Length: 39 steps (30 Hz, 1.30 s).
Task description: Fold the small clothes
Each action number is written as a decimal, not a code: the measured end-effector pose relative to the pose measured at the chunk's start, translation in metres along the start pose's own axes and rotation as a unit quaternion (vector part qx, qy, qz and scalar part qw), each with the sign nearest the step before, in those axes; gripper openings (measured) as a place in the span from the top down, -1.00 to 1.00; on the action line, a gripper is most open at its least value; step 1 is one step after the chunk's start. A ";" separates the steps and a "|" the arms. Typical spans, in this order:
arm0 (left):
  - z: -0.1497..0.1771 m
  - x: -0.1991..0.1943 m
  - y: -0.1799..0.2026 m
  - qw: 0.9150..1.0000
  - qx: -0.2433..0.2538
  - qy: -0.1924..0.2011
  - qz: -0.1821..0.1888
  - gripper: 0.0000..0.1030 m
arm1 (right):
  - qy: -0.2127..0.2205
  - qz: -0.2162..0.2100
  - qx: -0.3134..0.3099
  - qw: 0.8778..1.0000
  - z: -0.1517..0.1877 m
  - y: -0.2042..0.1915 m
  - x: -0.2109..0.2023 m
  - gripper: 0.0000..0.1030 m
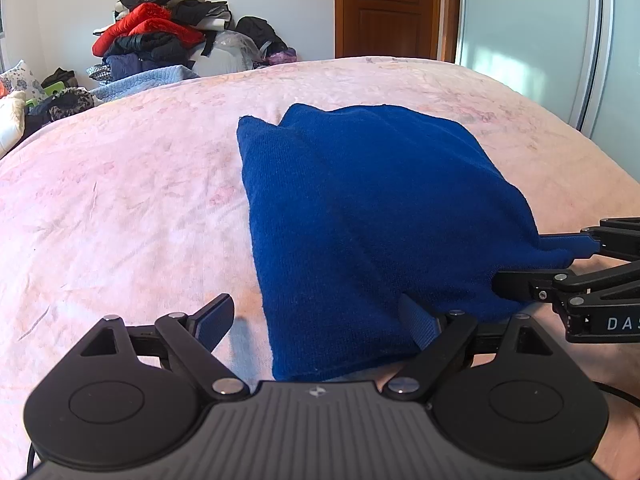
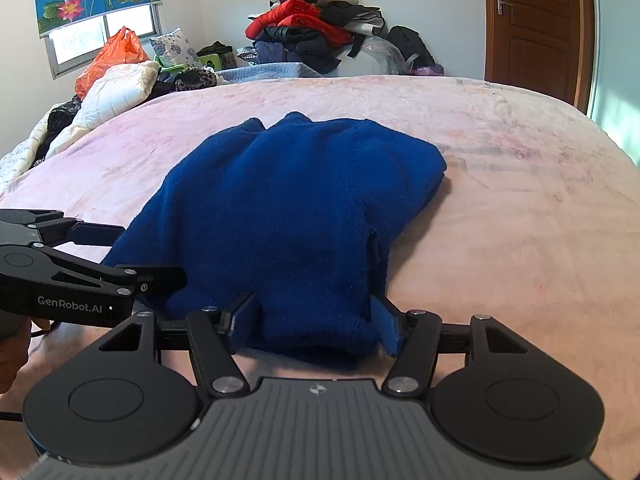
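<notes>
One blue knit garment [image 2: 288, 208] lies folded in a thick bundle mid-bed on the pink bedspread [image 2: 520, 208], its near edge between both claws. The right gripper [image 2: 314, 326] straddles that bunched edge, half-wide jaws flanking without clearly pinching; the left gripper [image 1: 316, 320] gapes wide beside the left corner. Best to pull both straight back, then press the edge flat so the layers stay aligned.

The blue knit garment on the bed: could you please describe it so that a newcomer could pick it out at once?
Find the wide bed under its pale pink bedspread. In the middle of it, nearest the two black grippers, lies the blue knit garment, folded into a thick bundle. It is the only piece of clothing on the bedspread, and its deep plain blue differs from the red and black clothes pile against the far wall.
</notes>
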<state>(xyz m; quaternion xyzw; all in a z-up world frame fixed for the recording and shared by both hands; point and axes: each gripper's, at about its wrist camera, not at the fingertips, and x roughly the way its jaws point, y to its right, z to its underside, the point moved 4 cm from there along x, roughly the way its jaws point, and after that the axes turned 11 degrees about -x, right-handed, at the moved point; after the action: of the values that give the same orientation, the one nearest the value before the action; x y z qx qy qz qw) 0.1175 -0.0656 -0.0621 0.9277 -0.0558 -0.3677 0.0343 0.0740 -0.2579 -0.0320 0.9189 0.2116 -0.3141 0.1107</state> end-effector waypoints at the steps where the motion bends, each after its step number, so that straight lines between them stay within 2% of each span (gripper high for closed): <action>1: 0.000 0.000 0.000 1.000 0.000 0.000 0.000 -0.75 | 0.000 -0.001 0.002 1.000 0.000 0.000 -0.001 -0.30; 10: 0.000 0.000 0.000 1.000 0.001 0.000 -0.002 -0.76 | 0.004 -0.006 0.021 1.000 -0.001 0.005 -0.011 -0.31; 14: 0.000 0.001 0.001 1.000 0.003 0.001 -0.004 -0.76 | 0.036 0.002 0.028 0.999 -0.011 0.004 -0.022 -0.32; 17: 0.000 0.001 0.001 1.000 0.003 0.001 -0.004 -0.76 | 0.055 -0.028 0.034 0.997 -0.020 -0.001 -0.024 -0.32; 20: 0.000 0.000 0.001 1.000 0.002 0.001 -0.001 -0.76 | 0.044 -0.042 0.029 0.998 -0.022 -0.007 -0.016 -0.31; 22: -0.001 -0.003 -0.001 1.000 0.001 0.005 0.009 -0.76 | 0.012 -0.032 0.023 0.999 -0.017 -0.009 -0.005 -0.31; 23: -0.004 -0.006 -0.003 1.000 0.000 0.011 0.019 -0.76 | 0.010 -0.025 0.020 0.999 -0.015 -0.010 -0.005 -0.31; 25: -0.011 -0.011 -0.008 0.999 -0.006 0.027 0.039 -0.76 | 0.029 -0.024 0.027 0.999 -0.015 -0.007 -0.012 -0.31; 27: -0.021 -0.010 -0.016 0.997 -0.029 0.020 0.068 -0.76 | 0.043 -0.016 0.047 0.998 -0.019 0.005 -0.017 -0.43; 28: -0.025 -0.006 -0.020 0.995 -0.045 0.008 0.087 -0.76 | 0.044 -0.012 0.057 0.997 -0.019 0.012 -0.017 -0.58; 29: -0.029 -0.002 -0.026 0.991 -0.070 -0.008 0.111 -0.76 | 0.041 -0.013 0.065 0.997 -0.019 0.019 -0.015 -0.63; 31: -0.035 0.007 -0.037 0.983 -0.114 -0.027 0.143 -0.76 | 0.030 -0.027 0.085 0.996 -0.015 0.034 -0.006 -0.62; 34: -0.043 0.023 -0.051 0.972 -0.158 -0.040 0.168 -0.76 | 0.024 -0.061 0.132 0.989 -0.011 0.052 0.009 -0.61; 39: -0.057 0.054 -0.062 0.950 -0.213 -0.067 0.217 -0.76 | 0.044 -0.149 0.198 0.968 -0.015 0.074 0.036 -0.61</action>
<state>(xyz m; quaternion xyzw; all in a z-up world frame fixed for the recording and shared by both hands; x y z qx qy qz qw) 0.2003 -0.0102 -0.0637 0.8376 -0.1786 -0.4155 0.3065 0.1415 -0.3070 -0.0381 0.8935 0.2846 -0.3218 -0.1306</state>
